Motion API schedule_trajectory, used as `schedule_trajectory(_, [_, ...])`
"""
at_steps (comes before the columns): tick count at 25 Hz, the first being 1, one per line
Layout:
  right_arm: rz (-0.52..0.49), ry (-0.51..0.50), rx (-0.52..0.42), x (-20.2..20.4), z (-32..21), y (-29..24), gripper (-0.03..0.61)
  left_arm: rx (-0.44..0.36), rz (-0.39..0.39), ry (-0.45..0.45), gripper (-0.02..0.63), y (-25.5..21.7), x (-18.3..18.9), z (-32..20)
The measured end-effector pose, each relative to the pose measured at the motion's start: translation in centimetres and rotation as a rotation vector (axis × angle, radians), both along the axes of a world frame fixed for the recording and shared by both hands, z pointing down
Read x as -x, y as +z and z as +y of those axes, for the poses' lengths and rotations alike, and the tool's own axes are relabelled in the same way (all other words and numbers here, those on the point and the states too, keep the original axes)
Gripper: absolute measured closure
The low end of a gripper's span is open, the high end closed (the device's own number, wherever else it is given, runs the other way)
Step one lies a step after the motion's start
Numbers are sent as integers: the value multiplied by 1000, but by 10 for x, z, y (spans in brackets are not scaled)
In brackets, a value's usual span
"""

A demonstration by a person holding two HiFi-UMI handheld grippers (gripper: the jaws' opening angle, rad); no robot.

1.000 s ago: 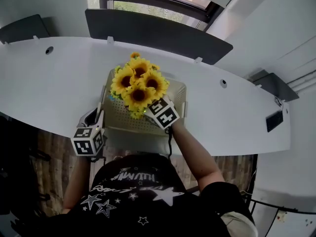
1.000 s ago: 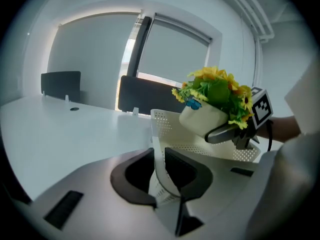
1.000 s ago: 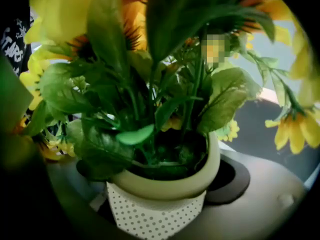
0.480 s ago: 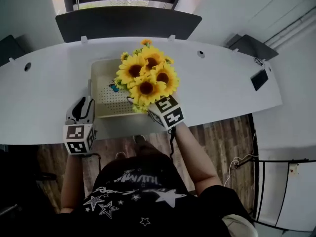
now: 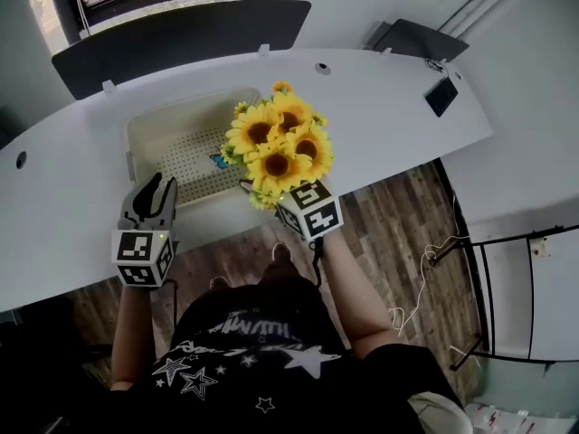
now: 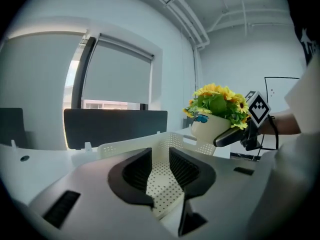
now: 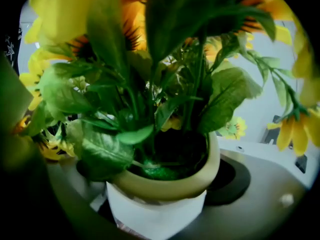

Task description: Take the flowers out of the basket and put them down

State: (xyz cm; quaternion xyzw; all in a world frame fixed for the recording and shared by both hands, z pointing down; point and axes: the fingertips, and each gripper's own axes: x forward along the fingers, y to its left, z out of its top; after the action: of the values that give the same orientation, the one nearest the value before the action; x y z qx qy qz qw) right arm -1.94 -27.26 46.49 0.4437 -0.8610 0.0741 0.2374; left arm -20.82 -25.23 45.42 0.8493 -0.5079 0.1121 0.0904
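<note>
A bunch of yellow sunflowers (image 5: 276,147) stands in a cream pot (image 7: 162,211). My right gripper (image 7: 160,184) is shut on that pot and holds it in the air, just past the right end of the white perforated basket (image 5: 176,134). In the left gripper view the pot (image 6: 211,129) hangs beyond the basket (image 6: 131,145), with the right gripper (image 6: 234,135) under the blooms. My left gripper (image 5: 156,188) sits near the basket's front left corner, apart from it. Its jaws have just been opening and nothing is between them.
The curved white table (image 5: 398,107) carries the basket. A dark screen panel (image 5: 181,34) runs along its far edge, and a small black device (image 5: 442,96) lies at its right end. Wooden floor (image 5: 398,242) shows below the table's near edge.
The right gripper has carried the potted flowers up and to the right, out of the basket. The left gripper has come off the basket's front edge and stands open.
</note>
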Motion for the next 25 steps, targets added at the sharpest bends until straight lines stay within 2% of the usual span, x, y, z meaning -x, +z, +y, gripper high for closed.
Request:
schedule_trajectory(4, [-31,55,-1,-39,-7,0,38,-23,-15,68,505,-7,-39,-2])
schedule_trajectory(8, [-46,100,8,-81,-14,5,38,-28,6,82,515,-10,-75,-12])
schedule_trajectory(14, [-65,105,29,-137,-29,17,38,-31,-13,55,582,-12,-130,-28])
schedule_trajectory(25, [-72,58,92,-229,-51,54,38,-3,-19,8,594,-4,-222,-38])
